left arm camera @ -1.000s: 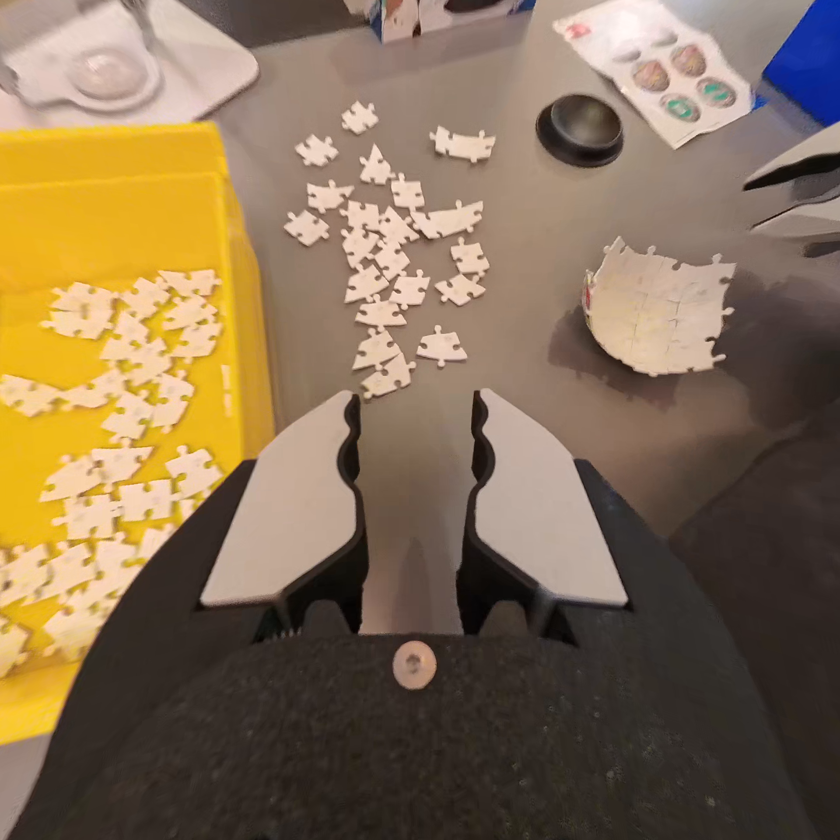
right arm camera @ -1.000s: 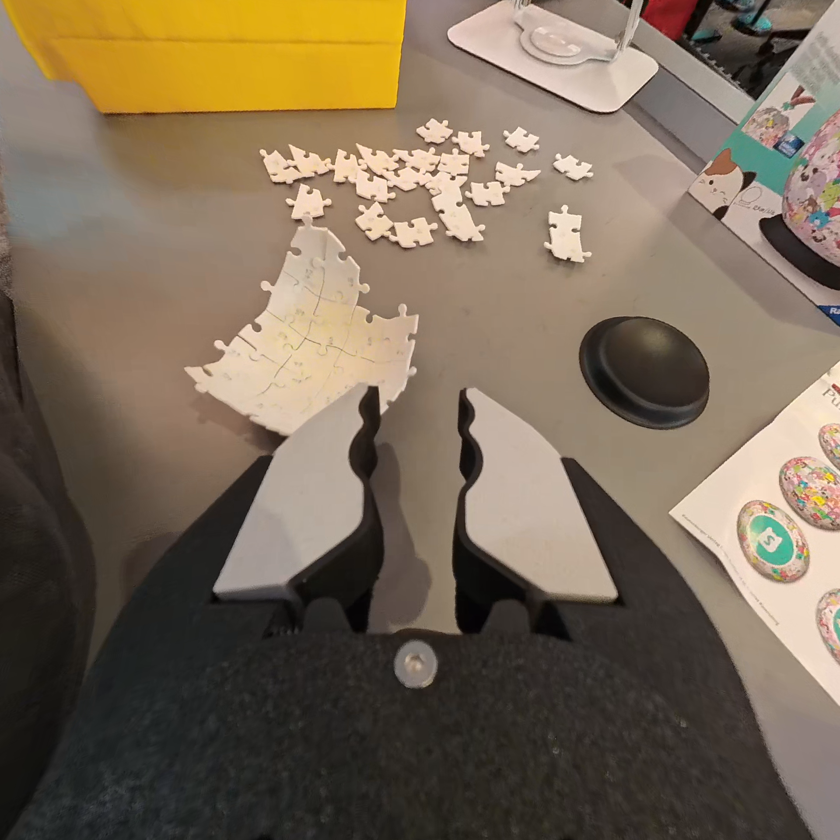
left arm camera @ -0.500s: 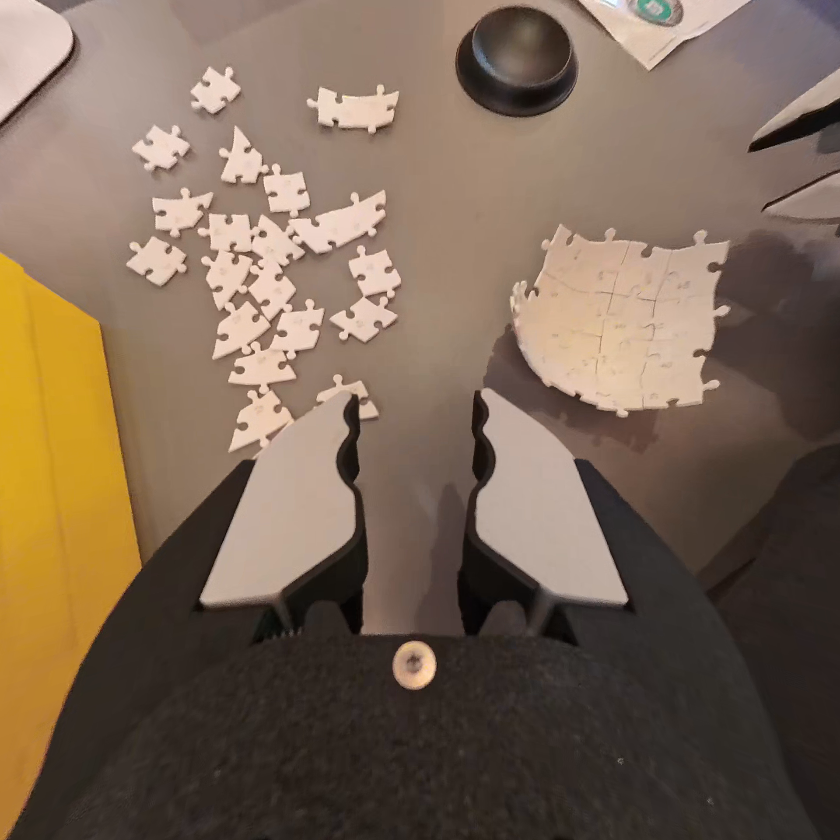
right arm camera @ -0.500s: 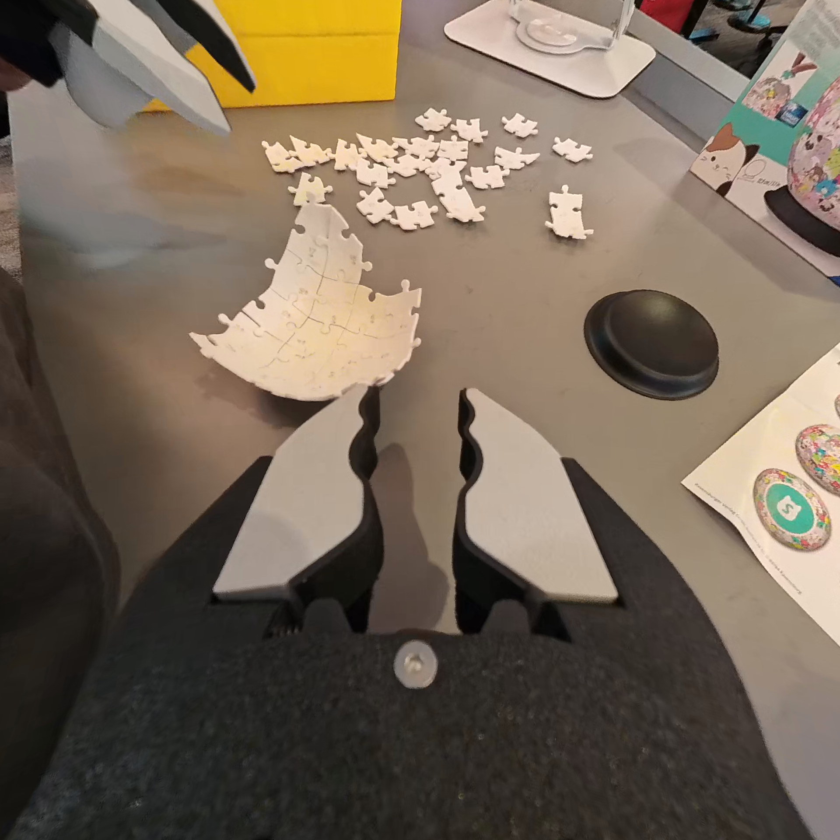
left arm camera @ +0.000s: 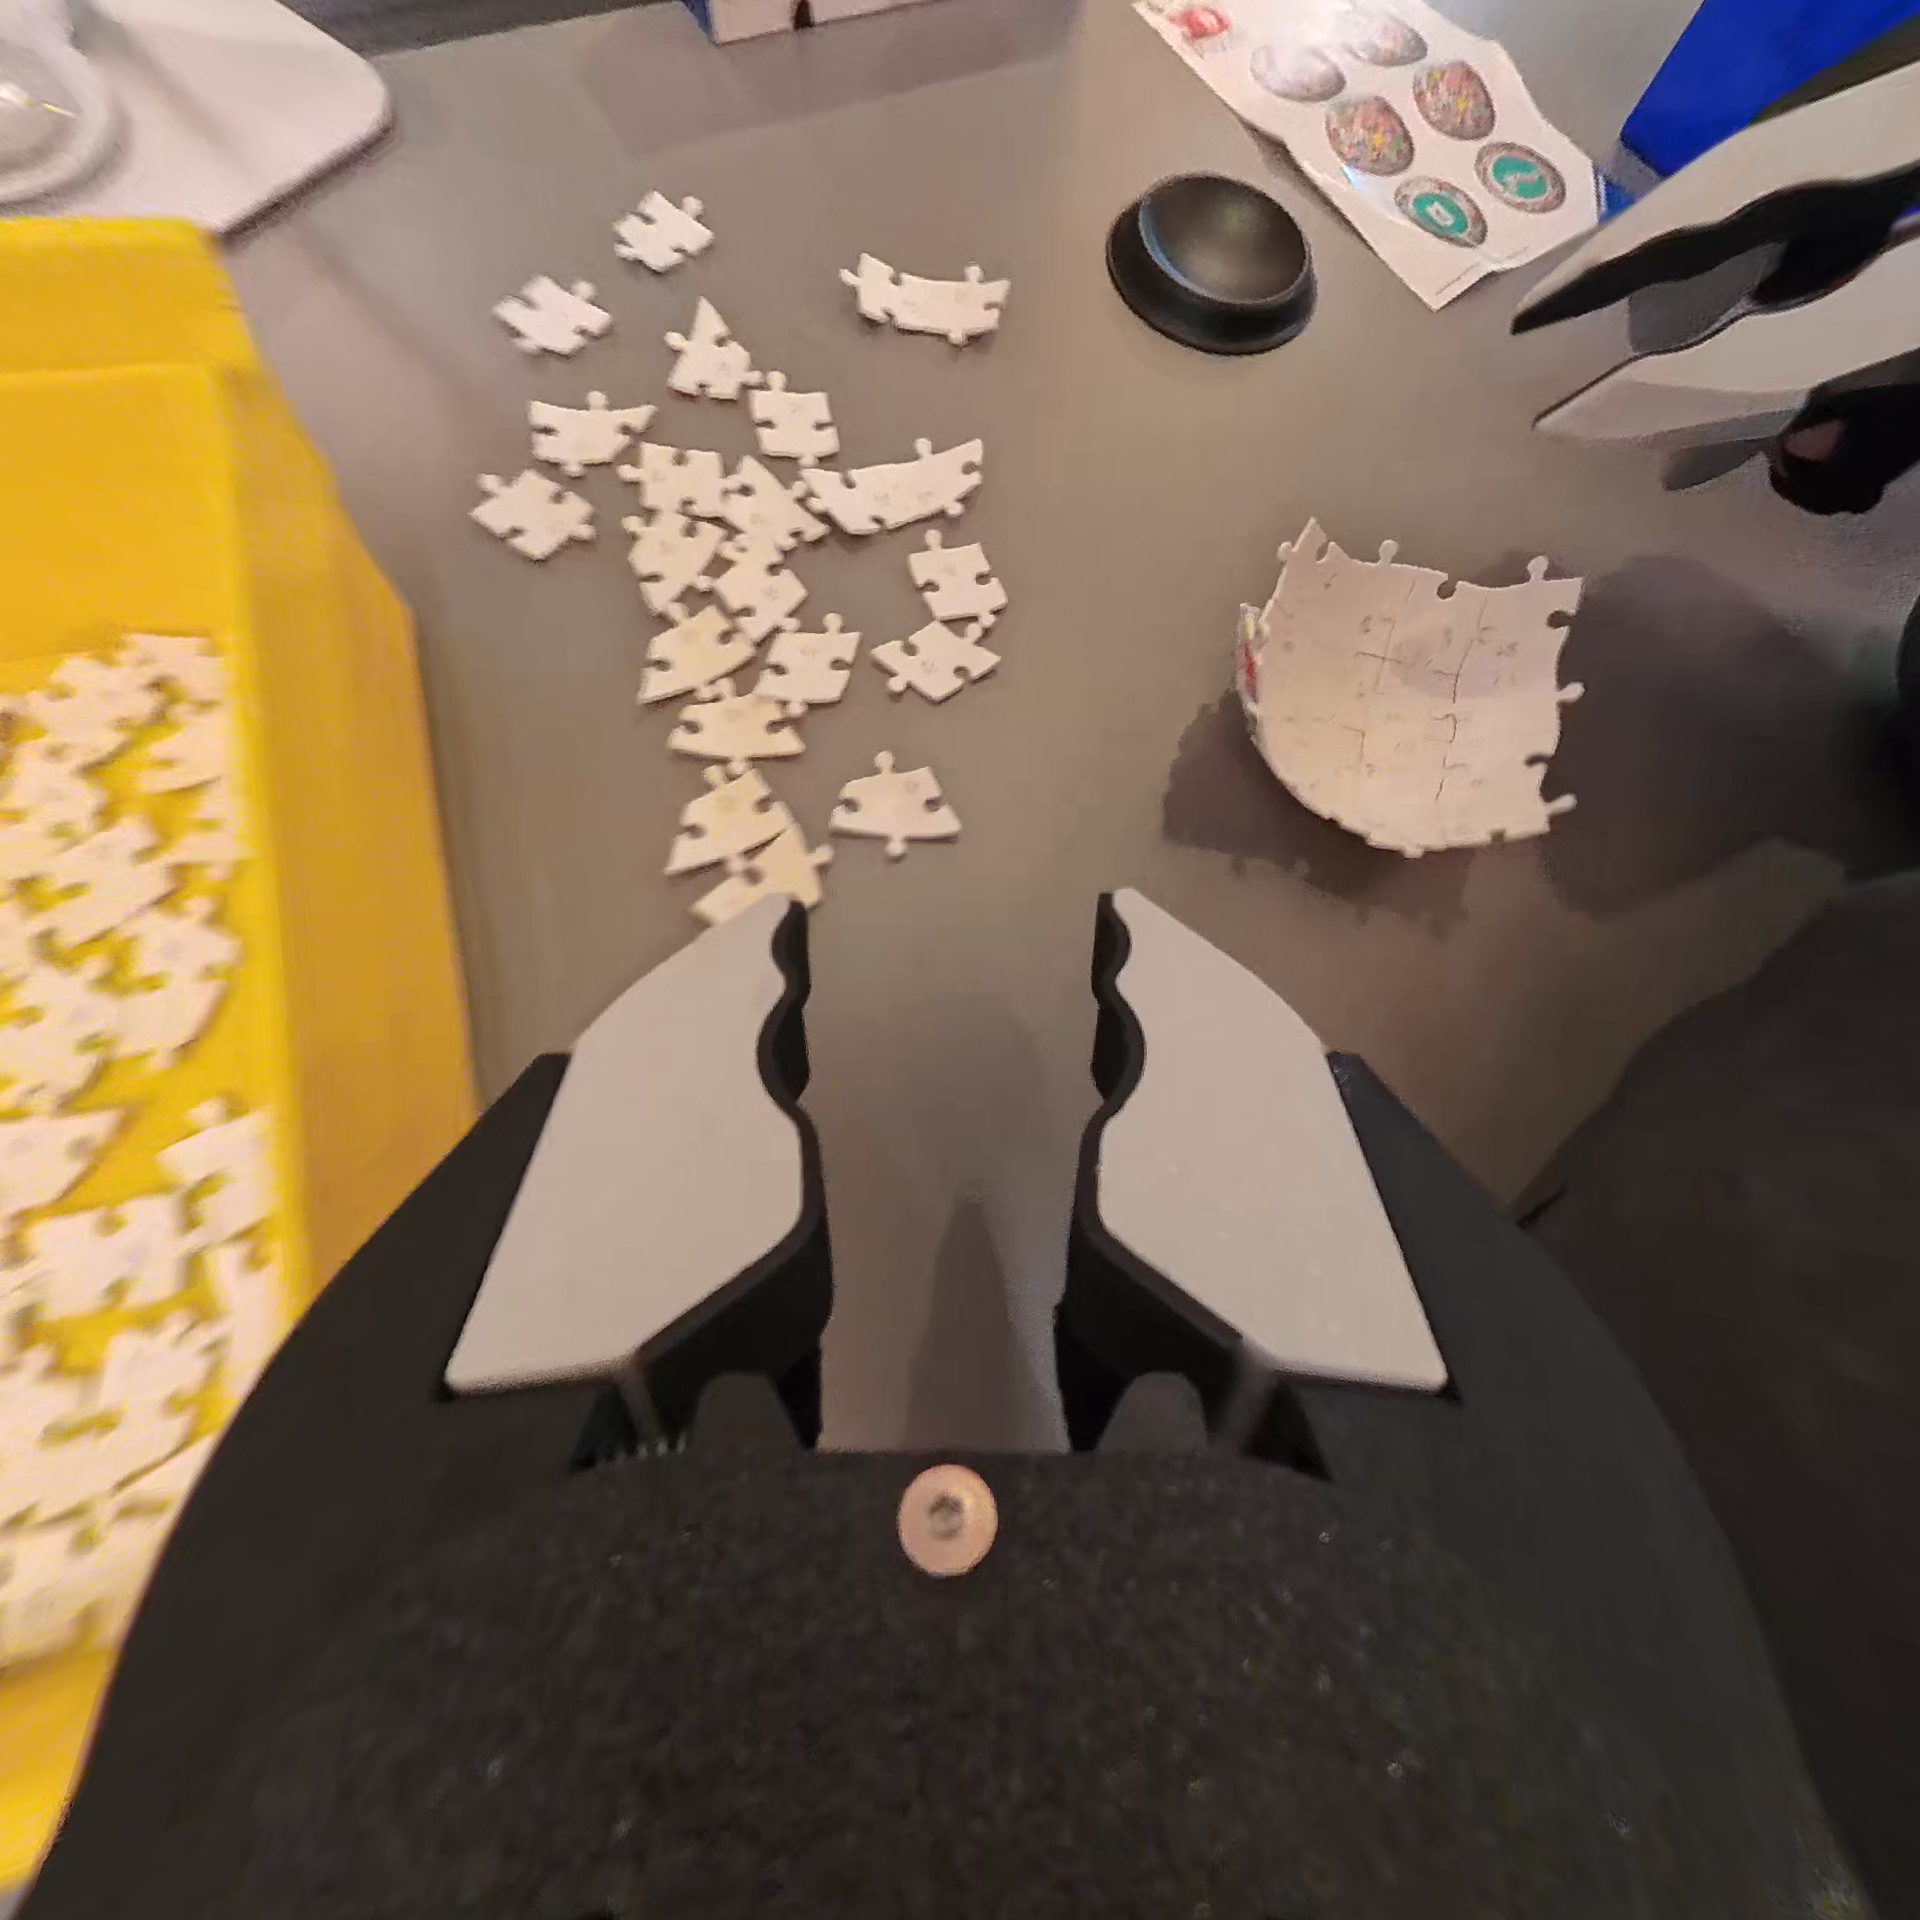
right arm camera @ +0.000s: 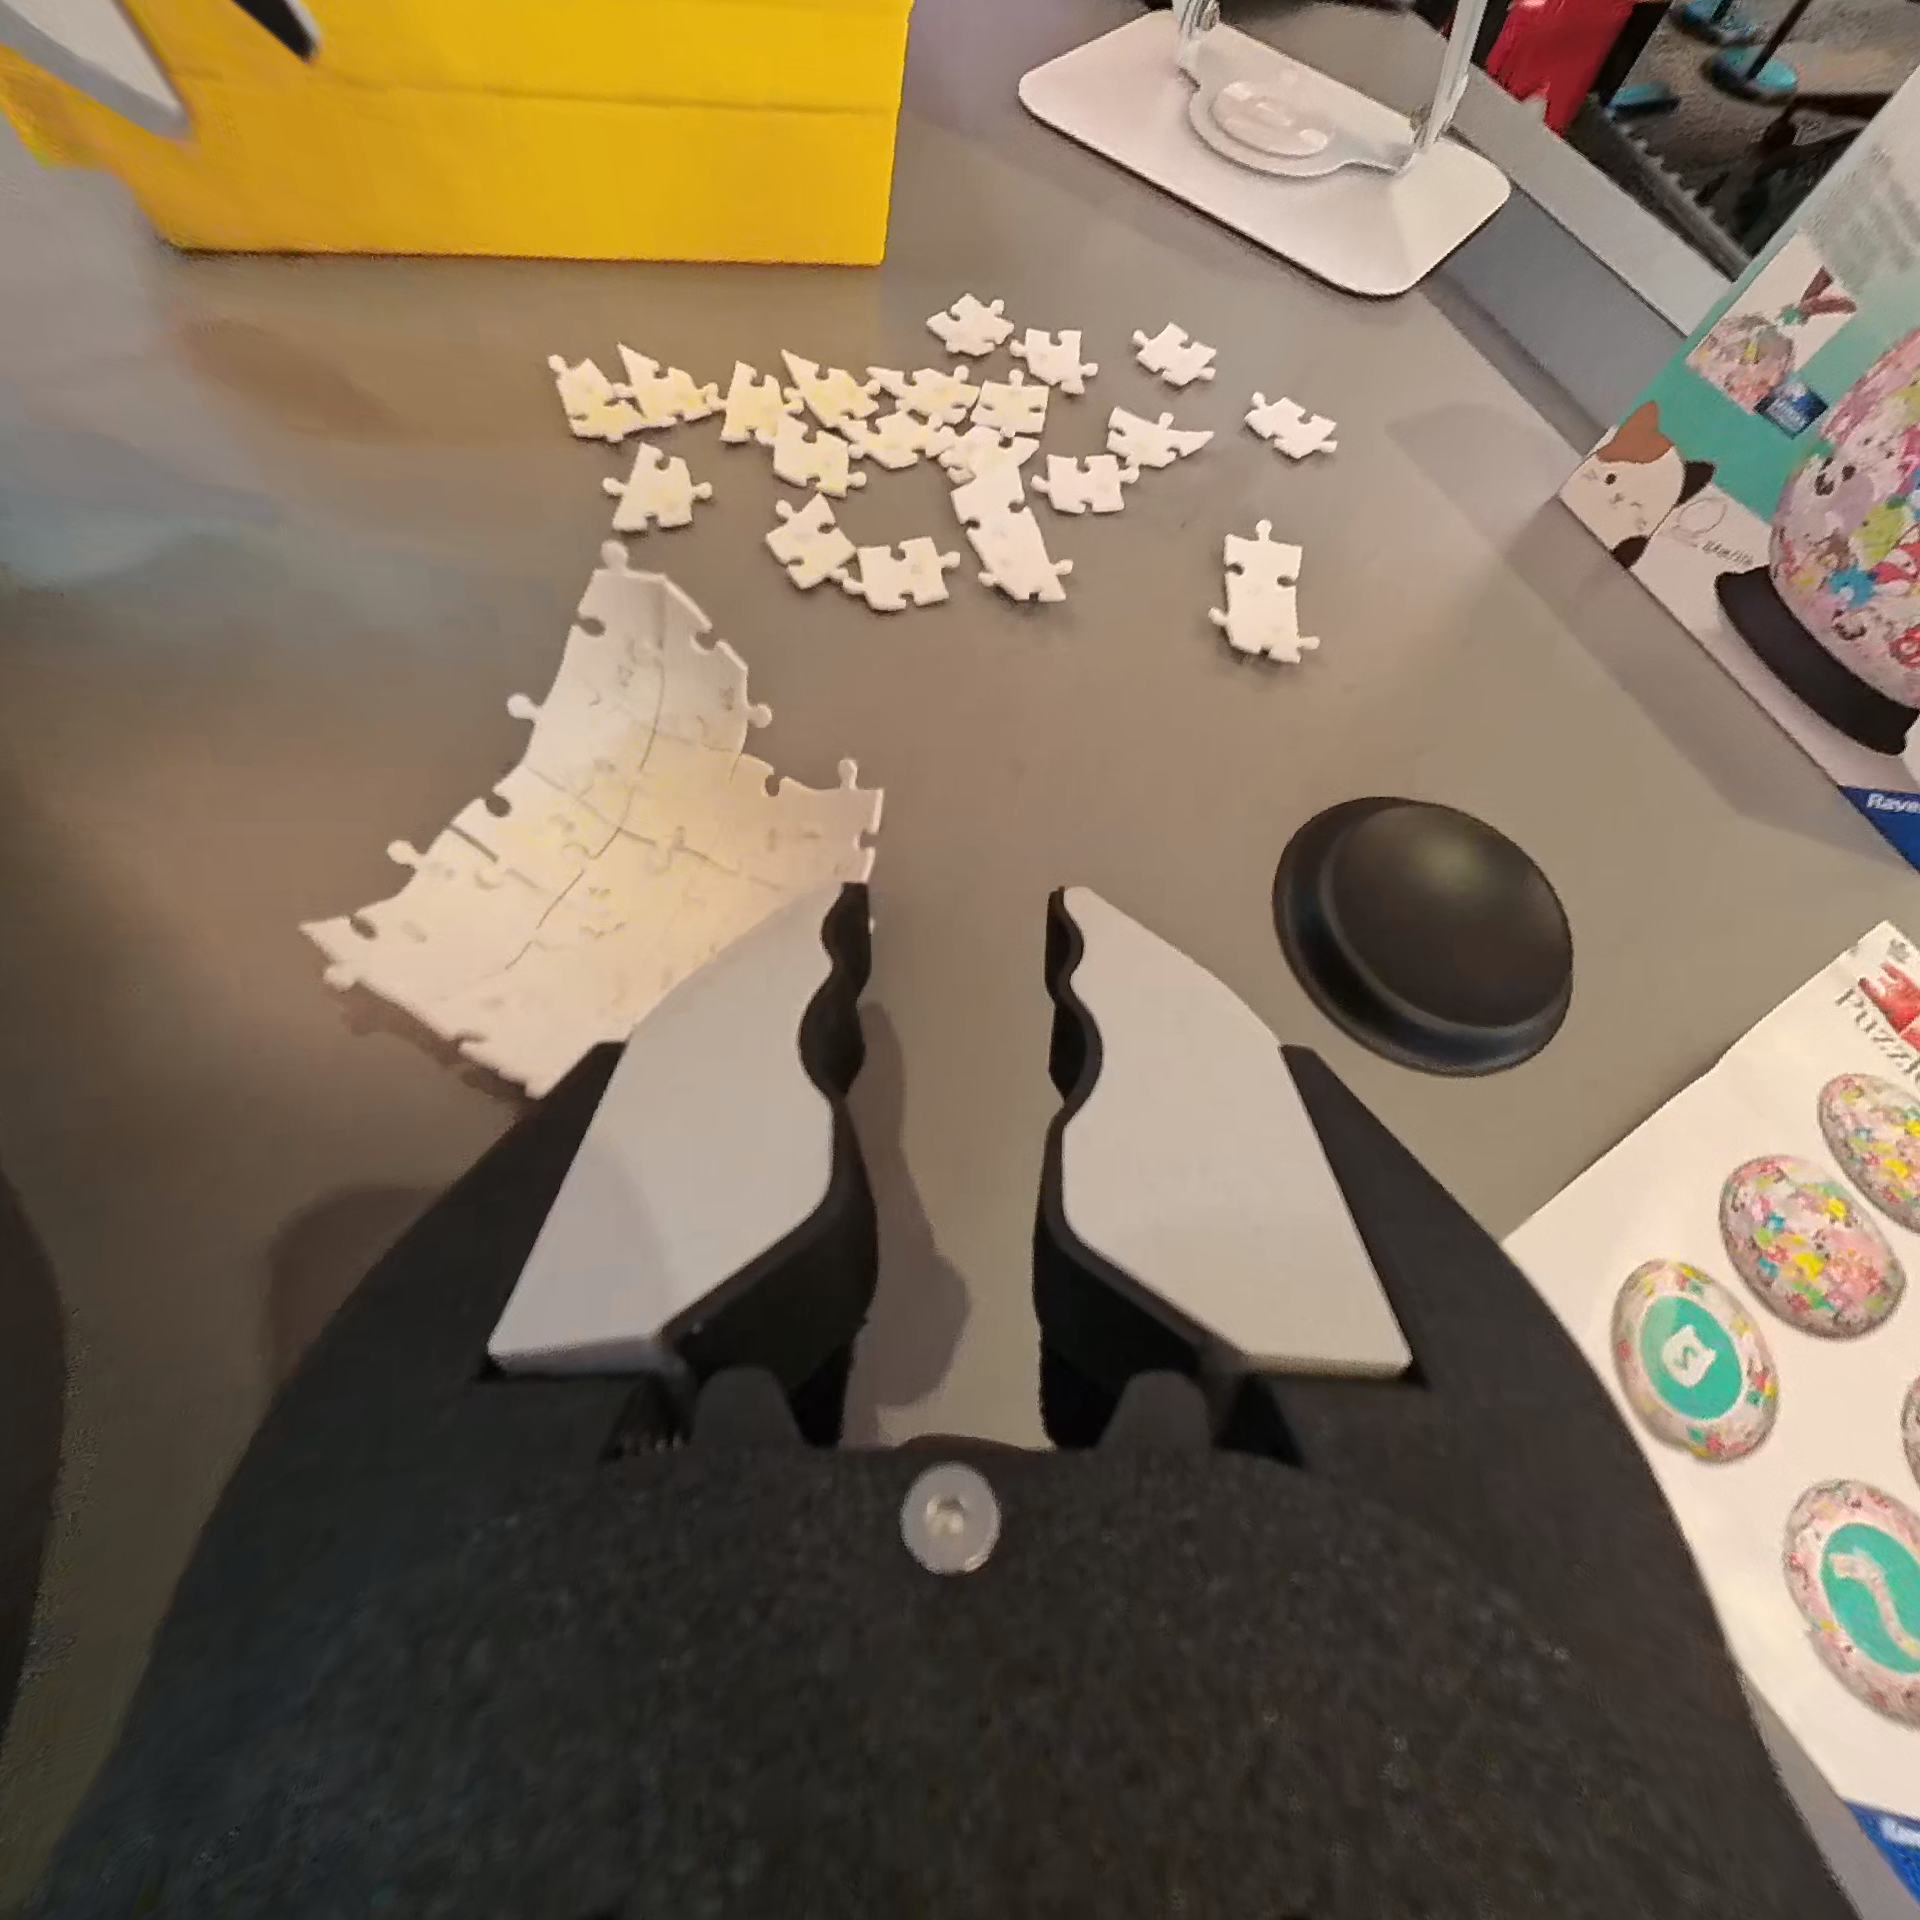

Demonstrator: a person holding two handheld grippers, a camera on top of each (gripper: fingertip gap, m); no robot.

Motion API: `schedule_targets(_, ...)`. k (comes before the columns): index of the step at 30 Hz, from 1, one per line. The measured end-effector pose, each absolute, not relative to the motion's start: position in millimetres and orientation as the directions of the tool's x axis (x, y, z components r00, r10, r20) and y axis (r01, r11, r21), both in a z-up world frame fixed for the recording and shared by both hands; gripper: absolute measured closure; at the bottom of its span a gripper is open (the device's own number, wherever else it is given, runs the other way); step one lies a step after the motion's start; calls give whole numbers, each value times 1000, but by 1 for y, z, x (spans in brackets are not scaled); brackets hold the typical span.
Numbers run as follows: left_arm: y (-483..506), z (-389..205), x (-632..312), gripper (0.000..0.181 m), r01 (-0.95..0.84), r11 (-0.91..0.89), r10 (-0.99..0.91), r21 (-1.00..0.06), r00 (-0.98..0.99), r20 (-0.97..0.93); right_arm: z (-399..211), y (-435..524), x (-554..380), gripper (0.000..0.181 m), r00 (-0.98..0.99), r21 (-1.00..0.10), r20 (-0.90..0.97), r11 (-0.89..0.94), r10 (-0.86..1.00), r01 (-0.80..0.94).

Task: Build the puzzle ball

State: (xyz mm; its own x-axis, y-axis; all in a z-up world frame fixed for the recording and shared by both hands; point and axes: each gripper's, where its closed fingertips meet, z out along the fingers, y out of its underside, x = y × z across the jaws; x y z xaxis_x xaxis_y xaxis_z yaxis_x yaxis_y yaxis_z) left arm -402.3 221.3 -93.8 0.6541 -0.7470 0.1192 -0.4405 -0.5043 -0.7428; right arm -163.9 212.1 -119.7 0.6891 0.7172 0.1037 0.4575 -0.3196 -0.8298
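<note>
Grey counter [left arm camera: 1039,125] carries everything we need, laid out in zones that look chosen for reach. At its left sits a yellow bin [left arm camera: 208,499] heaped with white puzzle pieces, plainly the reserve stock; a smaller scatter of loose pieces [left arm camera: 758,582] lies face down on the counter beside it, we judge as the working batch. Well apart to the right rests the curved assembled section [left arm camera: 1413,707], hollow side up, rocking on its own bulge, so its tabbed edges stand free for joining. Beyond it sits the black dome stand [right arm camera: 1423,935], unused, and a printed leaflet [right arm camera: 1745,1299] with the puzzle box [right arm camera: 1766,436] farther off, likely kept as picture reference. Our left tool [left arm camera: 951,914] hovers just short of the scatter, jaws parted wide and empty. Our right tool [right arm camera: 956,904] hangs just beside the assembled section's near edge, its left finger overlapping that edge in view, jaws moderately apart, gripping nothing; contact we cannot tell. We judge the build early: most pieces remain unjoined, and picking a loose piece comes next.
</note>
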Motion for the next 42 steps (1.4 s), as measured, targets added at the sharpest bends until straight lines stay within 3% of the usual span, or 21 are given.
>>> schedule_targets(6,230,-34,-533,121,-168,-592,-591,-788,755,284,-120,224,-173,150,680,-800,137,-324,720,504)
schedule_targets(11,251,-58,-646,123,-282,-600,-394,-748,918,-30,-114,230,-179,150,690,-802,121,-339,714,492)
schedule_targets(23,248,-112,-651,127,-466,-601,-570,-649,820,-60,-89,239,-215,149,637,-807,116,-301,762,508)
schedule_targets(32,255,-118,-651,128,-464,-598,-586,-654,809,-38,-104,235,-213,149,651,-795,75,-349,755,497)
schedule_targets(42,266,-119,-643,129,-582,-578,-685,-572,727,-48,-111,233,-208,149,654,-776,76,-367,753,513)
